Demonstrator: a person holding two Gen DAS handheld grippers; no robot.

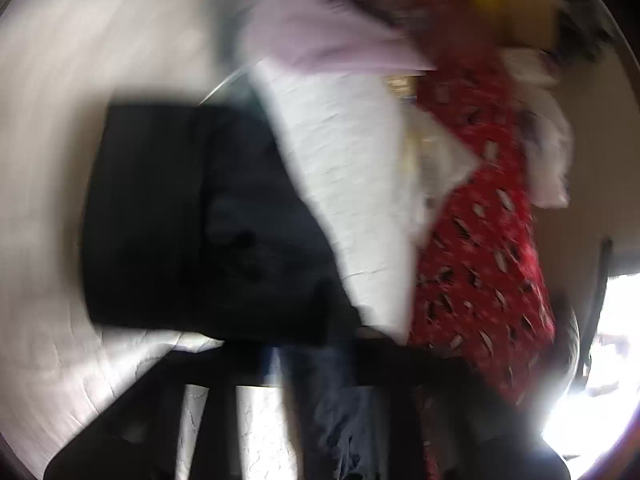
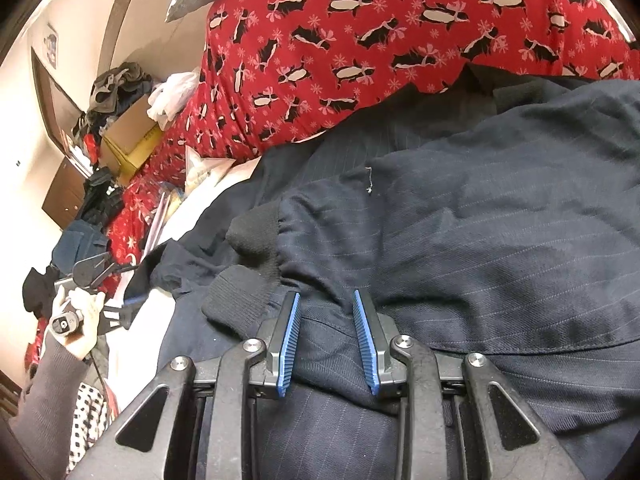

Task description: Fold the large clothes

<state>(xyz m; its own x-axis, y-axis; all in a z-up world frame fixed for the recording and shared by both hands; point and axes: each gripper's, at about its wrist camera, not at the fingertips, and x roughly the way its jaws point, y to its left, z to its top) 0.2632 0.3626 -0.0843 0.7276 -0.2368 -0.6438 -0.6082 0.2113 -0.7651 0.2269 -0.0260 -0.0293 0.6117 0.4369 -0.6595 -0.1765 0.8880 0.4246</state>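
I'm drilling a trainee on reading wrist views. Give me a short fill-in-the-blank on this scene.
1. The right gripper stands over a navy pinstriped ____.
2. The red cloth is printed with ____.
3. The pads on the right gripper's fingers are ____ in colour.
4. The left wrist view is too ____ to show the left gripper's jaws.

Missing words: jacket; penguins; blue; blurred

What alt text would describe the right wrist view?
The right gripper, blue pads apart, rests over a dark navy pinstriped jacket near its ribbed cuffs. Behind lies a red penguin-print fabric.
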